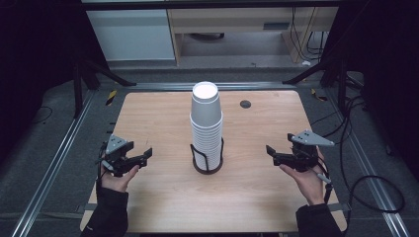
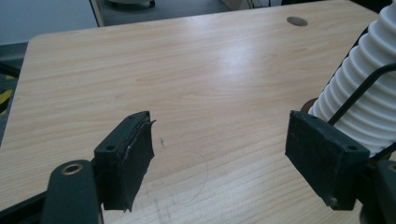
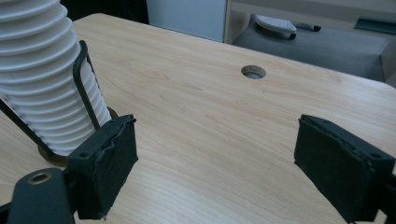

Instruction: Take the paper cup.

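A tall stack of white paper cups (image 1: 206,123) stands upside down in a black wire holder (image 1: 196,159) at the middle of the wooden table (image 1: 163,197). My left gripper (image 1: 147,154) hovers left of the stack, pointing toward it, jaws open and nothing between them. My right gripper (image 1: 269,150) hovers to the right of the stack, also open and empty. In the left gripper view the left gripper (image 2: 219,149) has the ribbed cup stack (image 2: 369,93) at the right edge. In the right gripper view the right gripper (image 3: 215,149) has the cup stack (image 3: 42,70) at the left.
A round cable hole (image 1: 245,103) sits in the table's far right part. Black stands and cables (image 1: 346,113) crowd the floor on the right. Pale cabinets (image 1: 131,34) stand beyond the far edge.
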`<state>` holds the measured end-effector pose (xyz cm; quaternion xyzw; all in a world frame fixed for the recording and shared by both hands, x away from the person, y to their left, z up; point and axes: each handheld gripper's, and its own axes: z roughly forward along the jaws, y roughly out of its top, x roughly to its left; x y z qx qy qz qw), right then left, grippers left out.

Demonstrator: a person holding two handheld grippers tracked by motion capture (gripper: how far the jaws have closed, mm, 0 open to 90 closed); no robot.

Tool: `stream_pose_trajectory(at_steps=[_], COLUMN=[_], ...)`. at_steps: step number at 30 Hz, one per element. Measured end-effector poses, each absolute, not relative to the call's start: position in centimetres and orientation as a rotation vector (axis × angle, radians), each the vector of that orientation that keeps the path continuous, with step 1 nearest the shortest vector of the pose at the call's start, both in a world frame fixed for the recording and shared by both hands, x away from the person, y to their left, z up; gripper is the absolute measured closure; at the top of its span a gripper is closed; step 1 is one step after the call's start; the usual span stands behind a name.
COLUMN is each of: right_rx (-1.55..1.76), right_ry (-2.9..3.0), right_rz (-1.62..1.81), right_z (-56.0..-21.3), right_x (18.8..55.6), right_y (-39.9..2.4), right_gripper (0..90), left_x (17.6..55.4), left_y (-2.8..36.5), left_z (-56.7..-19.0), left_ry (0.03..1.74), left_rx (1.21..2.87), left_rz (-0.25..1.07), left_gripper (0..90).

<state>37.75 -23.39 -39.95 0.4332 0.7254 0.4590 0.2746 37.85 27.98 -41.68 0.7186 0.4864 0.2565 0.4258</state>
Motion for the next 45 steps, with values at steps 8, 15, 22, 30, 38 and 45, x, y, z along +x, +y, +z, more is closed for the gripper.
stream_pose_trajectory(at_steps=[8,15,22,30,38,45], right_rx=[1.156,1.081,0.997,0.88,0.807,0.788], right_ry=[1.961,1.956,1.967,1.994,2.041,2.075], right_rz=[1.243,1.324,1.406,1.51,1.563,1.597], right_z=[-39.6,-37.1,-33.7,-29.5,-28.1,-28.0], right_x=[37.8,38.1,39.1,39.5,39.7,40.4], right_y=[-22.9,-21.5,-19.2,-15.4,-12.7,-10.2], right_gripper=[12.9,12.7,11.2,9.1,7.7,5.4], left_x=[38.1,38.4,38.4,38.4,38.4,38.4], left_y=[27.7,27.4,27.5,27.3,27.2,27.1], left_z=[-42.3,-43.0,-43.0,-43.2,-43.3,-43.3], left_ry=[1.208,1.213,1.212,1.197,1.188,1.178], left_rx=[1.835,1.861,1.86,1.887,1.9,1.904], left_rz=[0.613,0.596,0.593,0.599,0.598,0.593], left_gripper=[21.8,21.2,21.1,21.2,21.2,21.1])
